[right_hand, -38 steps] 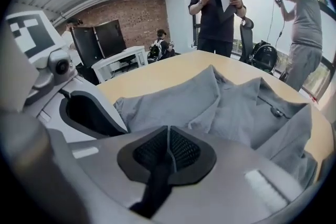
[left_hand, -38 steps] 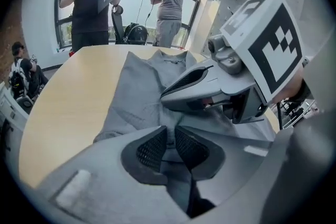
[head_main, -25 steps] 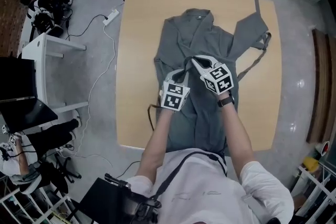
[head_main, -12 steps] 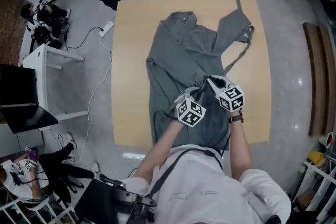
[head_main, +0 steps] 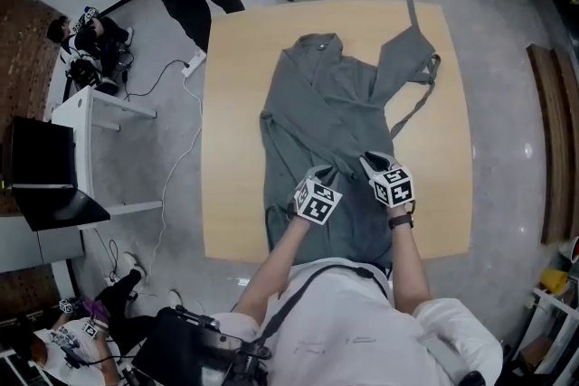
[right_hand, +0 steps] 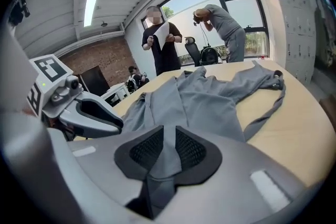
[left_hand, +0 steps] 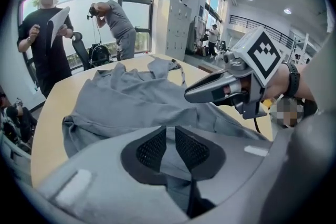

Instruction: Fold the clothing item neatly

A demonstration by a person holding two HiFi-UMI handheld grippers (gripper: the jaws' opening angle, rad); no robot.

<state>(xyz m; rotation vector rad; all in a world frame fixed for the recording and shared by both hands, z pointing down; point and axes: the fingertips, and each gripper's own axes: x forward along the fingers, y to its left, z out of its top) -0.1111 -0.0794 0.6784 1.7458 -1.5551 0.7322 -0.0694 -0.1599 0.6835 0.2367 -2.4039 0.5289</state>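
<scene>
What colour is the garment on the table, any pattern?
The garment is plain grey with no pattern; the head view shows it best.

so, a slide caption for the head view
Left gripper and right gripper on gray garment, jaws just opening, cloth between

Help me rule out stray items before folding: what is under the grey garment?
Only the wooden table shows around the grey garment; anything beneath the cloth is hidden.
</scene>
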